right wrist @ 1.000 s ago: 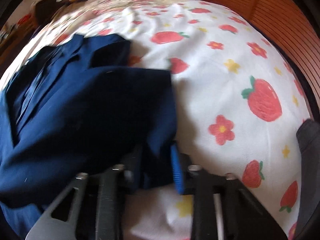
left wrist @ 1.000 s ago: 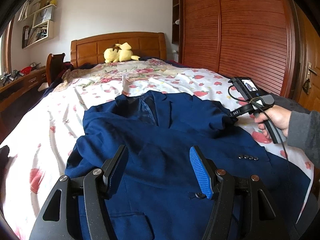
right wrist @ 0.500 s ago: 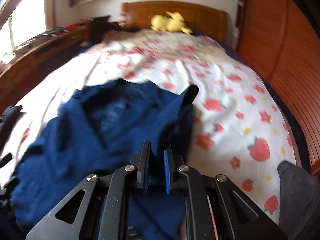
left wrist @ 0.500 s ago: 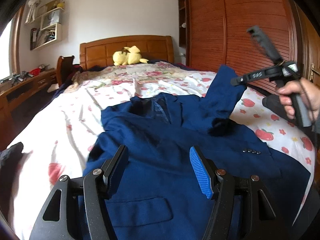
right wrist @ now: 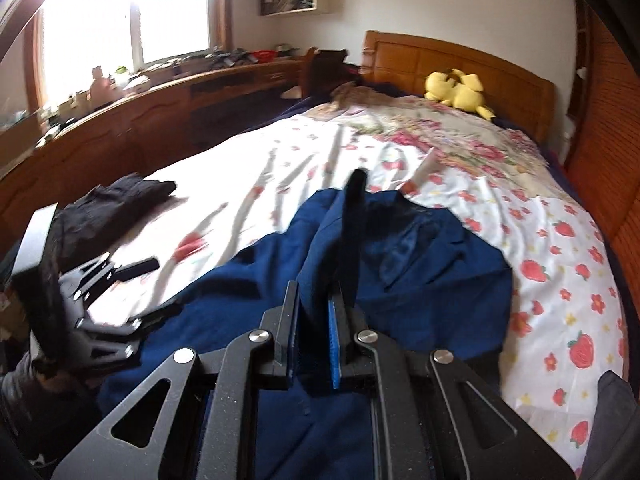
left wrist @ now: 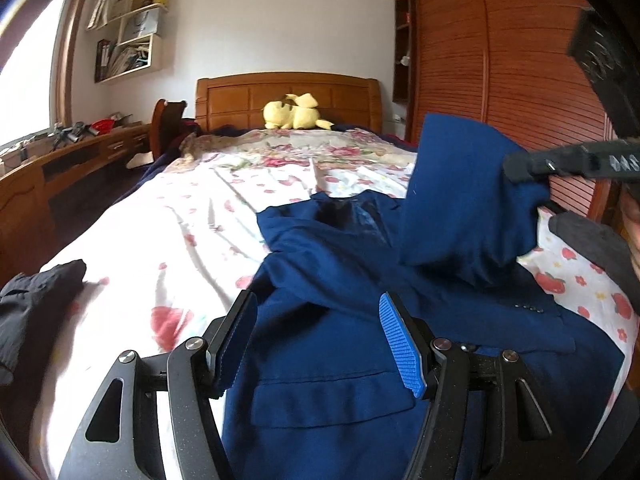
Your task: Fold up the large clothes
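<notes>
A navy blue suit jacket (left wrist: 348, 344) lies face up on the bed, collar toward the headboard; it also shows in the right wrist view (right wrist: 432, 264). My right gripper (right wrist: 312, 344) is shut on the jacket's right sleeve (left wrist: 460, 200) and holds it lifted above the jacket body; it also shows in the left wrist view (left wrist: 516, 168). My left gripper (left wrist: 320, 340) is open and empty, just above the jacket's lower left front near the pocket flap; it also shows in the right wrist view (right wrist: 124, 276).
The bed has a white strawberry-print sheet (left wrist: 168, 248). A black garment (left wrist: 36, 296) lies at the bed's left edge. A yellow plush toy (left wrist: 294, 116) sits by the wooden headboard. A wooden wardrobe (left wrist: 500, 72) stands right, a desk (right wrist: 160, 100) left.
My right gripper closed on the sleeve at the jacket's right side, then lifted it up and carried it leftward over the jacket. My left gripper stayed open.
</notes>
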Demonstrator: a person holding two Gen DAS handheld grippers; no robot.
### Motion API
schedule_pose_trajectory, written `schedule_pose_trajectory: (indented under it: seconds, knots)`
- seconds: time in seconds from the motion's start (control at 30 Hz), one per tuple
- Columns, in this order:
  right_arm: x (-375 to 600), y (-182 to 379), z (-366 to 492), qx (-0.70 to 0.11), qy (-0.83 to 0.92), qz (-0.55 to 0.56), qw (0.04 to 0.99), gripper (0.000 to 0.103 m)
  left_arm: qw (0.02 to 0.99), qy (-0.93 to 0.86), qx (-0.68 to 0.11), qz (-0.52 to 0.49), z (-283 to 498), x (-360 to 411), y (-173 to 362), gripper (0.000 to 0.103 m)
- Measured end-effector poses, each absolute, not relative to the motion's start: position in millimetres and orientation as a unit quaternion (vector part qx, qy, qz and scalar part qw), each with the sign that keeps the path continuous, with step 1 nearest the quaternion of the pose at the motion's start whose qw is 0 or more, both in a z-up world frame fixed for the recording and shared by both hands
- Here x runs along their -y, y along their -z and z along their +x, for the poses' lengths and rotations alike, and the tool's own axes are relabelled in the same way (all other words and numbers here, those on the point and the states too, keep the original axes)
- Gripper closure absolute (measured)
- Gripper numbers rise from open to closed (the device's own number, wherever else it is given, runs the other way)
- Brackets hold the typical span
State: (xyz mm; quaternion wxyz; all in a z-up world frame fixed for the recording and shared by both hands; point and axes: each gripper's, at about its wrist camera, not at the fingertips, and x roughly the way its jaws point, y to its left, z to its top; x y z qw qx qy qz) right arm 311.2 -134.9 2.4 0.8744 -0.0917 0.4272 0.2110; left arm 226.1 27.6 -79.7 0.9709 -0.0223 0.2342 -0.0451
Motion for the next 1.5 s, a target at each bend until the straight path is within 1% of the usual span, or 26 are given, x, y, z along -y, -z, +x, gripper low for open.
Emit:
schedule_pose_trajectory:
  seconds: [0.4,0.43,0.47,0.5,0.53,0.57,0.73,0.93,1.07,1.2,1.33,1.5]
  knots:
    - [147.9,44.1,272.8,-0.464,-0.21,-0.075,0.857,0.09,0.969,0.04,-0.242,-0.013,220.6,-24.7,83.2,0.038]
    - [150.7,47.8,269.3,-0.462,-0.213,-0.069,0.858,0.087,0.969,0.04,-0.244,-0.011,220.3,-24.2,83.5,0.038]
    - [153.4,48.2,265.7,-0.457,-0.214,-0.062,0.861,0.078,0.968,0.042,-0.245,-0.011,220.1,-24.0,83.7,0.038]
    - [157.4,48.5,261.8,-0.45,-0.212,-0.054,0.866,0.073,0.968,0.046,-0.247,-0.01,219.5,-22.5,84.0,0.038]
    - [162.7,49.2,257.1,-0.443,-0.209,-0.045,0.871,0.062,0.968,0.047,-0.248,-0.008,218.6,-20.9,84.0,0.038]
    - [165.7,49.6,253.2,-0.436,-0.209,-0.041,0.874,0.06,0.967,0.047,-0.248,-0.007,217.7,-20.3,83.6,0.038]
    - [188.7,68.5,238.3,-0.423,-0.182,-0.048,0.886,0.059,0.967,0.05,-0.251,-0.001,209.8,-16.8,85.9,0.038]
    - [232.5,93.4,232.6,-0.429,-0.139,-0.017,0.892,0.059,0.962,0.058,-0.266,-0.007,203.7,-6.6,92.0,0.038]
    - [256.4,90.9,230.3,-0.432,-0.107,-0.025,0.895,0.059,0.958,0.068,-0.278,0.008,203.0,13.4,92.2,0.038]
    - [280.7,86.8,217.4,-0.428,-0.102,-0.007,0.898,0.059,0.954,0.084,-0.286,0.024,201.9,38.7,88.6,0.038]
    - [297.5,85.6,204.9,-0.425,-0.091,-0.016,0.901,0.059,0.95,0.103,-0.293,0.035,201.6,64.9,81.7,0.038]
    - [311.7,85.8,195.3,-0.428,-0.092,-0.002,0.899,0.059,0.939,0.13,-0.315,0.042,205.9,99.4,84.6,0.038]
